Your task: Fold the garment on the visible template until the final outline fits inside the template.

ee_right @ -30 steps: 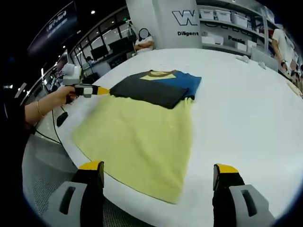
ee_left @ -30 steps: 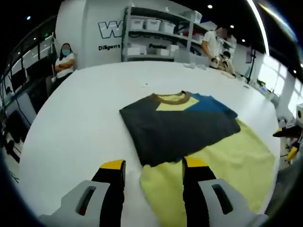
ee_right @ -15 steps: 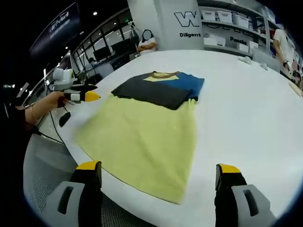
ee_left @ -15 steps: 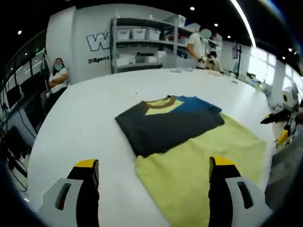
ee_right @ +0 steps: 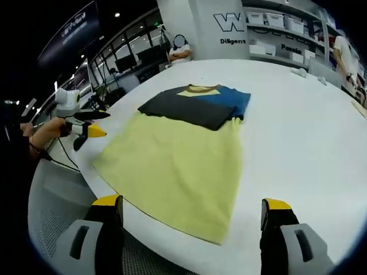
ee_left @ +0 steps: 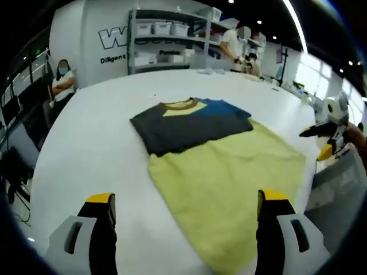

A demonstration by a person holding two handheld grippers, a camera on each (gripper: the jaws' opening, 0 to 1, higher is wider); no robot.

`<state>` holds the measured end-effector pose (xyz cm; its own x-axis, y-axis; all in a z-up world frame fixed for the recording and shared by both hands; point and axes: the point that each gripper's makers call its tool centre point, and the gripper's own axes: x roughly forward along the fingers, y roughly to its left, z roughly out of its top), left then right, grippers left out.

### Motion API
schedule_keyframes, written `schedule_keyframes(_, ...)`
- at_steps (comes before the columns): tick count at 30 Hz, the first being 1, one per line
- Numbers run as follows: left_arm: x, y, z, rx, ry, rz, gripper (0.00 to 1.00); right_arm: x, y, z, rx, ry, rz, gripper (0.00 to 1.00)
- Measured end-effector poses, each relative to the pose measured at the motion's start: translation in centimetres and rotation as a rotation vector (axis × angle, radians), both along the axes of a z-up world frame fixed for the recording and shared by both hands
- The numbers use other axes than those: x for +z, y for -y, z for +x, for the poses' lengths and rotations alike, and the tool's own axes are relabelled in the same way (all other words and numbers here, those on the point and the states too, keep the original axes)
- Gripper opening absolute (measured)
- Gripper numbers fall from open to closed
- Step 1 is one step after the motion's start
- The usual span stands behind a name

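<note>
Since a second ago I've drawn my left gripper [ee_left: 182,207] back, jaws now wide; right gripper [ee_right: 189,216] wide too. Folded dark-and-blue T-shirt [ee_left: 186,124] lies atop the yellow cloth template [ee_left: 229,186]'s far end, overhanging; I'd tuck edges inward evenly.

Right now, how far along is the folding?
Done: the shirt lies folded into a compact block, with its collar showing. It rests on the far end of the yellow template, apparently within its outline. In hand: nothing; the left gripper and right gripper are both open and off the cloth. Left: at most a check that no edge overhangs.
</note>
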<state>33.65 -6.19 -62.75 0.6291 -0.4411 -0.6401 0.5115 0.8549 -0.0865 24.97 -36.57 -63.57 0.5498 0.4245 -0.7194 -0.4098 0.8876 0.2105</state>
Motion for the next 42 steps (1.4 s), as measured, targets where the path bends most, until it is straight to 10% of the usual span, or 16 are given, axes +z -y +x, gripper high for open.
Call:
schedule_keyframes(10, -1.2, -0.7, -3.0, 0.001, -0.075, 0.01, 0.92, -0.8, -0.2, -0.9, 0.013, -0.024, -0.003, 0.96)
schedule_keyframes(23, -3.3, 0.1, -7.7, 0.02, -0.21, 0.03, 0.59, -1.4, 0.3, -1.5, -0.014, -0.048, -0.004, 0.87)
schedule_keyframes(42, -4.6, -0.3, -10.3, 0.111, -0.299, 0.062, 0.27, -3.9, 2.1, -2.5, -0.079, -0.106, -0.097, 0.35)
